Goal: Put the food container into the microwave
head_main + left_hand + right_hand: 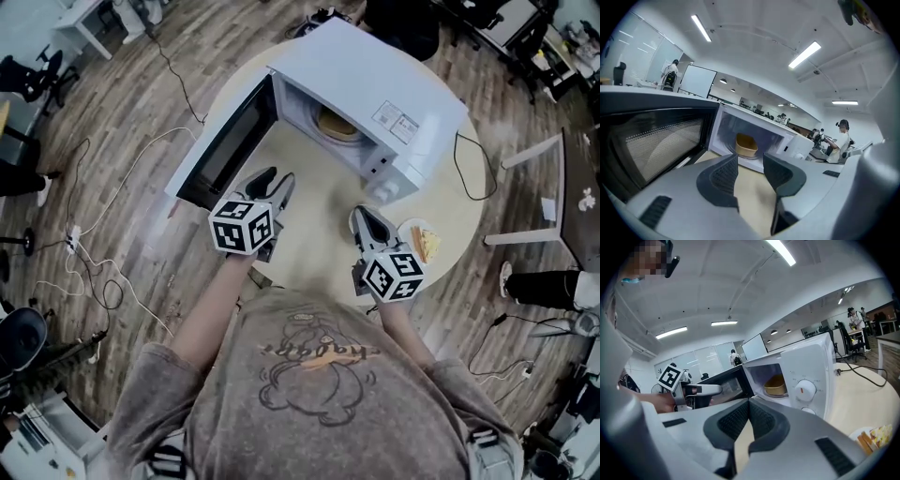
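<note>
One container (339, 125), a tan tub, sat inside the microwave (375, 84) on the turntable, and neither gripper touched it. The microwave was white and stood on the far half of a round table (309, 234), with its door (225, 145) swung wide to the left.

The left gripper (274, 178) hung just in front of the door's lower edge and pointed toward the cavity. In the left gripper view its jaws stood apart with a clear gap. Only bare tabletop and the cavity beyond showed through that gap, so it held nothing.

The right gripper (366, 216) hovered near the microwave's front right corner, below the control panel. Its jaws were brought together with the tips touching and nothing pinched between them.

Just to the right of it, near the table's edge, lay a plate (412, 228) with pieces of yellowish food (427, 244). In the right gripper view the container showed through the open front beside a dial (802, 391), and the left gripper appeared at the left, in front of the door.

Cables (103, 253) trailed over the wooden floor (141, 94) to the left of the table. A person (843, 140) stood far off in the room.
</note>
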Motion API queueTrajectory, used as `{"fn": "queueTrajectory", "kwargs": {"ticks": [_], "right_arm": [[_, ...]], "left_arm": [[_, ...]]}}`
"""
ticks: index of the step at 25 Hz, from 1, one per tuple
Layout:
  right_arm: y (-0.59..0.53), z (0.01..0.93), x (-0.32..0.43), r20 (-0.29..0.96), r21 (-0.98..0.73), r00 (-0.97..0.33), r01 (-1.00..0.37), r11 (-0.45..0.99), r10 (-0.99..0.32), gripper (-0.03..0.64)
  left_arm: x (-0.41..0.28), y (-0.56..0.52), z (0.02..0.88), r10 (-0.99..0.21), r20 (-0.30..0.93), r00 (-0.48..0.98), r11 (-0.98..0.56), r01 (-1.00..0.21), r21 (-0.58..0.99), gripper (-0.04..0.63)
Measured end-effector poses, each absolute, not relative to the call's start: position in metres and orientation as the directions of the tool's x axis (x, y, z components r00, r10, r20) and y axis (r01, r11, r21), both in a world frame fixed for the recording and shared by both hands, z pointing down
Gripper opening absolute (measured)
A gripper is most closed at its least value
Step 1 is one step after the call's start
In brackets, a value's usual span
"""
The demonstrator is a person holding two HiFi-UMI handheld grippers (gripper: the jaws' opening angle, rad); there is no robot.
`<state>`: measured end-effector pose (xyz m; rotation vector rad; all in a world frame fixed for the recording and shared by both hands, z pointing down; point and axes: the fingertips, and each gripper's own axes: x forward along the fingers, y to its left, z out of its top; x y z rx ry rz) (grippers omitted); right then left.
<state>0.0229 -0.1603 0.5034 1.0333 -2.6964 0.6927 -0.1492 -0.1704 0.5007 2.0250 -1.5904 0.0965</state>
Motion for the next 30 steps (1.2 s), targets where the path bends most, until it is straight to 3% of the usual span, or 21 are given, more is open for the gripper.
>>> {"fn": "queueTrajectory", "kwargs": {"ticks": [19, 30], "right_arm": [[-0.152, 0.495, 0.040, 0.316, -0.289, -0.723, -0.691, 0.663, -0.615, 0.000], [-0.151, 0.496, 0.047, 0.316, -0.235, -0.702, -0.710, 0.664, -0.639, 0.000]], "left_arm": [[-0.150, -0.110, 0.485, -0.922, 0.279, 0.269, -0.179, -0.933, 0.311, 0.170], [-0.153, -0.108, 0.491, -0.933, 0.270, 0.236, -0.151, -0.942, 0.301, 0.105]]}}
